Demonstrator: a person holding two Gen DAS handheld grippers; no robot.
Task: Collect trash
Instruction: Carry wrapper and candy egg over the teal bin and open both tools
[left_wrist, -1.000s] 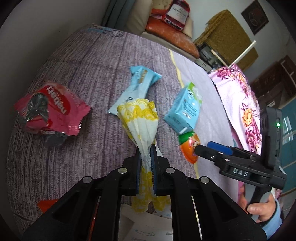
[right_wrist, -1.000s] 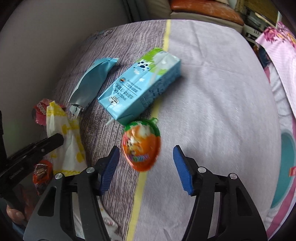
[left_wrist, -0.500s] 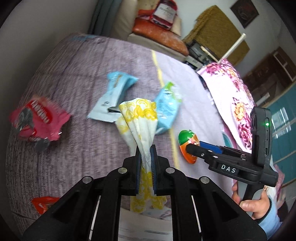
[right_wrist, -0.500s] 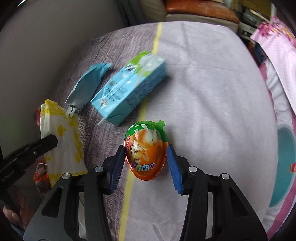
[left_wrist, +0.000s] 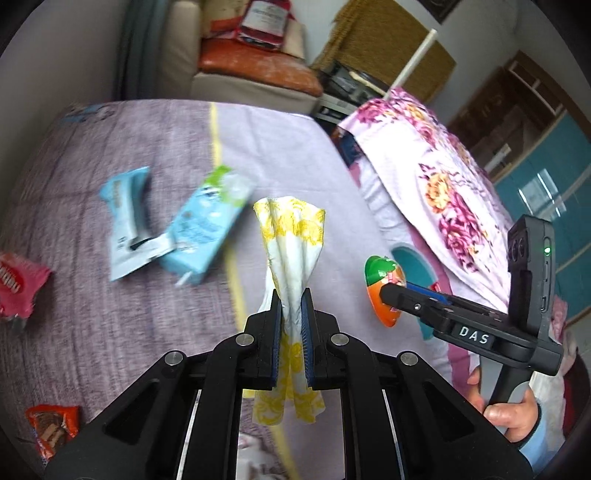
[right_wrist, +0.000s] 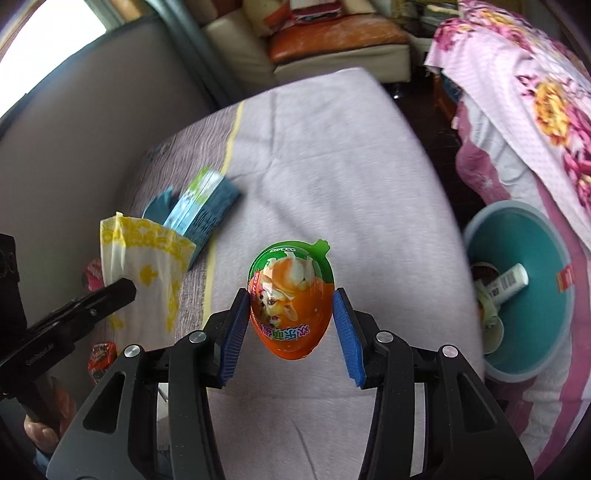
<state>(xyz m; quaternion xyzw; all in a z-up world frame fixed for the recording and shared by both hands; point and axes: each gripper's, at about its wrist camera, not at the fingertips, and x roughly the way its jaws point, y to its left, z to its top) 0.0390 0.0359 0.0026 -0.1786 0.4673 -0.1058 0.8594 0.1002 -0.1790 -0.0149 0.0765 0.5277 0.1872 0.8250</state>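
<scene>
My left gripper (left_wrist: 291, 306) is shut on a white and yellow wrapper (left_wrist: 291, 236) and holds it above the purple bed cover (left_wrist: 110, 314). My right gripper (right_wrist: 291, 310) is shut on an orange and green egg-shaped package (right_wrist: 290, 299), lifted off the bed; it also shows in the left wrist view (left_wrist: 380, 284). A light blue carton (left_wrist: 207, 229), a blue wrapper (left_wrist: 127, 221), a pink wrapper (left_wrist: 16, 284) and a small orange wrapper (left_wrist: 51, 430) lie on the bed.
A teal bin (right_wrist: 524, 302) with a white tube and other trash in it stands right of the bed. A floral pink cloth (left_wrist: 436, 177) hangs on the right. A sofa (left_wrist: 258, 70) stands beyond the bed.
My right gripper closed on the egg package and lifted it off the bed. Both grippers swung right, toward the teal bin, the left one still holding the wrapper.
</scene>
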